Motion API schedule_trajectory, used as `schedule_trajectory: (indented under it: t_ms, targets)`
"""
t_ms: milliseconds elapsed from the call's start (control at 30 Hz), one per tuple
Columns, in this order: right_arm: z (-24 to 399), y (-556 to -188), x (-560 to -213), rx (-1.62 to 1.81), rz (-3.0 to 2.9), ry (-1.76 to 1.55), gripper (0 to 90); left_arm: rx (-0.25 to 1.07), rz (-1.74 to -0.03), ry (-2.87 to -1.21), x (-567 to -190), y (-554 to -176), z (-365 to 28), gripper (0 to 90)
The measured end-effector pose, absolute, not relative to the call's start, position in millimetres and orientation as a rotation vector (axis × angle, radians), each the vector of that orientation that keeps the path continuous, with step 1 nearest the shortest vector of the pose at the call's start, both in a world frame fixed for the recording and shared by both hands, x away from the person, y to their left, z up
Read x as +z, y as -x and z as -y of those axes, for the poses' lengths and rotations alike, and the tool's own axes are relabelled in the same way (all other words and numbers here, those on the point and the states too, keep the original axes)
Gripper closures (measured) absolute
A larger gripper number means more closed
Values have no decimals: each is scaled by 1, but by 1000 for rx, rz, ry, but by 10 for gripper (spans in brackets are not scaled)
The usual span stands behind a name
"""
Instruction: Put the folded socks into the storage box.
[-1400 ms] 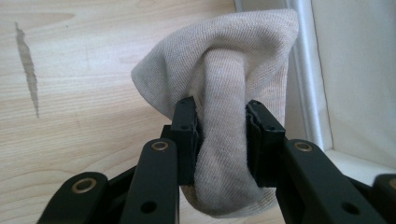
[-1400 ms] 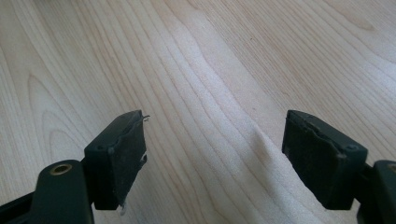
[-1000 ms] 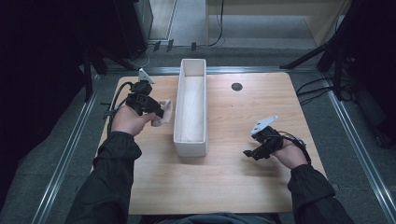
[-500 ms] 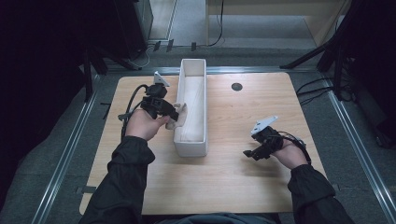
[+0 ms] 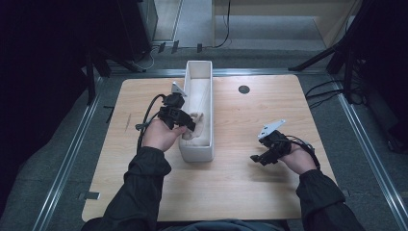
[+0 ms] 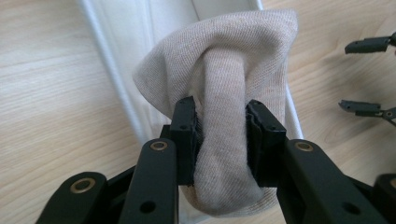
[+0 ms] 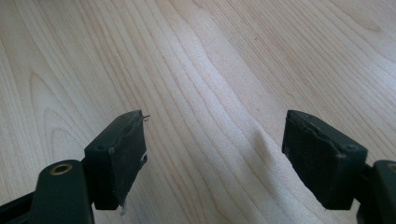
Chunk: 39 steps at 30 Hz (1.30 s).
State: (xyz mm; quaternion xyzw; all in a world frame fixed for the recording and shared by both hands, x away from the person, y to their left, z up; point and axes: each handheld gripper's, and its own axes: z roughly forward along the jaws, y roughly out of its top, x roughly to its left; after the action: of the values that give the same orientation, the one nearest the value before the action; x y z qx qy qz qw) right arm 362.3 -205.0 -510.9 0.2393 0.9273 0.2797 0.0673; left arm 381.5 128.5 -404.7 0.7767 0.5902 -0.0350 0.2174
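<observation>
My left gripper [image 5: 191, 124] is shut on a beige knitted cloth roll [image 6: 224, 98], its black jaws pinching the roll's middle. The roll [image 5: 196, 126] hangs over the near end of a long white bin [image 5: 198, 149] that runs away from me down the table's middle. In the left gripper view the bin's white wall [image 6: 116, 79] lies just behind the cloth. My right gripper [image 5: 258, 159] rests low over bare wood at the right, jaws wide apart with nothing between them [image 7: 212, 158].
The light wooden table [image 5: 240, 192] has a small dark round hole [image 5: 244, 89] at the back right of the bin. Metal rails run along both table sides. A black cable loops from the left gripper. The right gripper's open fingertips [image 6: 369, 45] show far off in the left gripper view.
My left hand has carried the cloth roll rightward and a little down, from beside the bin's left wall to over the bin's near end. The right hand has stayed put.
</observation>
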Motion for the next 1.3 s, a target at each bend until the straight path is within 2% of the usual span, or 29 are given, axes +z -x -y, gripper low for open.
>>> schedule_trajectory:
  t_ms: [400, 933, 1300]
  targets:
    - [205, -362, -511, 847, -2797, -713, 220, -98, -1643, -2172, -430, -381, -107, 672]
    - [205, -362, -510, 848, -2798, -713, 225, -35, -1708, -2196, -449, -376, -106, 660]
    - [206, -362, -511, 845, -2803, -704, 226, -66, -1719, -2197, -450, -380, -107, 596]
